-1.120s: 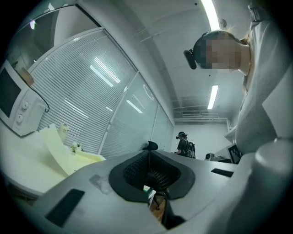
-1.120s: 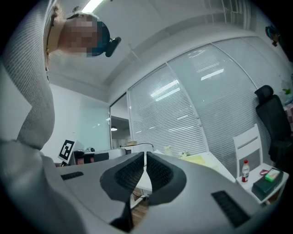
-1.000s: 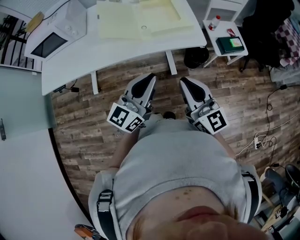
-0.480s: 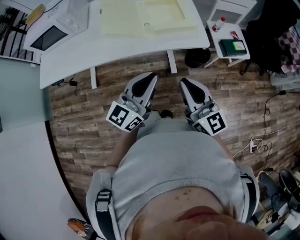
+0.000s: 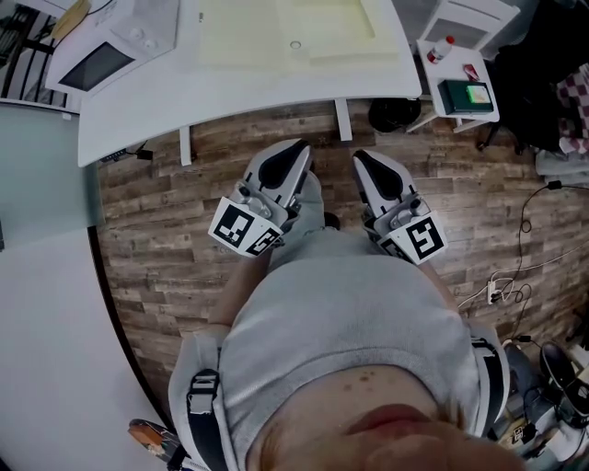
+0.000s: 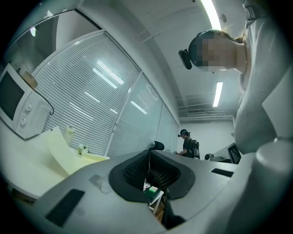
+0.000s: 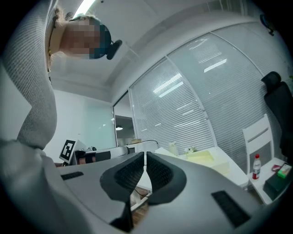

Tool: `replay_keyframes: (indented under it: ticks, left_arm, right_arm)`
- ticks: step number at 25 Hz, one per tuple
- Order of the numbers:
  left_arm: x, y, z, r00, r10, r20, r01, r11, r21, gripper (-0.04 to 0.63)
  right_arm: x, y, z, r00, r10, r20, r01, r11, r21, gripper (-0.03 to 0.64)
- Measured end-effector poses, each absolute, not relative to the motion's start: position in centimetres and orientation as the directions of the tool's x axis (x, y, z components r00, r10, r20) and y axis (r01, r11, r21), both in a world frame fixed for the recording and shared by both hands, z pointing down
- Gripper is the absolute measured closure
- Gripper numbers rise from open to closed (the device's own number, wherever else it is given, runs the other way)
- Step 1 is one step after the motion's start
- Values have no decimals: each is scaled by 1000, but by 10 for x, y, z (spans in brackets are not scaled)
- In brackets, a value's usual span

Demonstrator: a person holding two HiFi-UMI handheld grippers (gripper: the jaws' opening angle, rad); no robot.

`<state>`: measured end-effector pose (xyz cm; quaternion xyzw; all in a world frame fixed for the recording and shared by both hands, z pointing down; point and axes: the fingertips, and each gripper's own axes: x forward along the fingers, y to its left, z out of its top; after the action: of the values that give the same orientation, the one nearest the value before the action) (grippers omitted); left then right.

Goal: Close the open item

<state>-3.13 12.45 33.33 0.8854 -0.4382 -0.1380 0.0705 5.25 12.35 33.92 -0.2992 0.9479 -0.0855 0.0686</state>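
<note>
A white microwave (image 5: 106, 53) with a dark door window stands at the left end of the white desk (image 5: 239, 92); whether its door is ajar I cannot tell. In the left gripper view the microwave (image 6: 16, 103) shows at the far left. My left gripper (image 5: 293, 152) and right gripper (image 5: 361, 158) are held side by side close to the person's body, over the wooden floor, short of the desk edge. Both point toward the desk. In each gripper view the left gripper (image 6: 149, 171) and the right gripper (image 7: 144, 167) have their pads together with nothing between them.
Pale yellow sheets (image 5: 285, 28) lie on the desk. A small white side table (image 5: 433, 69) at the right carries a bottle and a green box (image 5: 469, 94). A black bin (image 5: 391, 115) sits under the desk. Cables and a power strip (image 5: 502, 287) lie on the floor at right. Another person (image 6: 188, 146) stands far off.
The head view has shifted slightly, so the desk sits a little higher in the picture. Both grippers stay shut and in nearly the same place before the body.
</note>
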Motion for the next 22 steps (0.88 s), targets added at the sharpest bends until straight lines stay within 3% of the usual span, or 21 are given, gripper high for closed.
replay_keyframes:
  ticks: [22]
  left_arm:
    - [-108,-65,316,658,-727,-197,-707,-686,172,578]
  right_arm:
    - [-24,-57,318,-743,-659,-117,-642,751,-154,543]
